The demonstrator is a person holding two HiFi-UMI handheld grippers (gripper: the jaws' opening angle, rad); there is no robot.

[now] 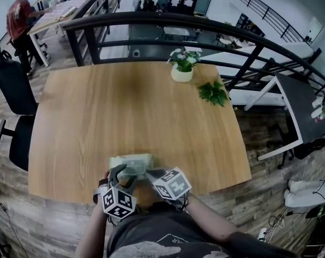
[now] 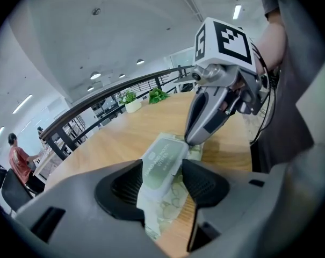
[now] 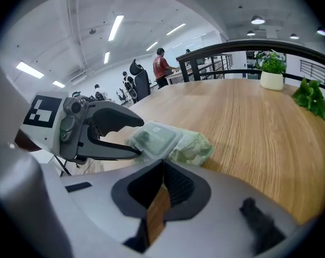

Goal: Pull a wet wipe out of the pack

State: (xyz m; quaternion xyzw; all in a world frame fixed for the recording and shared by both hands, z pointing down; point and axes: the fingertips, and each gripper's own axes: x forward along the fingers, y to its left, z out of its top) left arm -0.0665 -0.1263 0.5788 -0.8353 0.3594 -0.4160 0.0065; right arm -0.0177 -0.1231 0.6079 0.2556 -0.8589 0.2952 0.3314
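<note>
Head view: one pale green wet wipe pack (image 1: pixel 131 163) lies by the near edge of the wooden table (image 1: pixel 124 106), right in front of the person. The left tool (image 1: pixel 122 172) is released, its jaws spread wide on either side of the pack without clamping it. The right tool (image 1: pixel 150 172) is clenched on nothing, its tip touching the pack's lid end. No wipe is showing. The likely risk is that, with the pack unclamped, a tug could drag or lift the whole pack, perhaps over the edge. Count: one pack, two tools, one potted plant (image 1: pixel 182 66), one loose leafy sprig (image 1: pixel 213 93).
</note>
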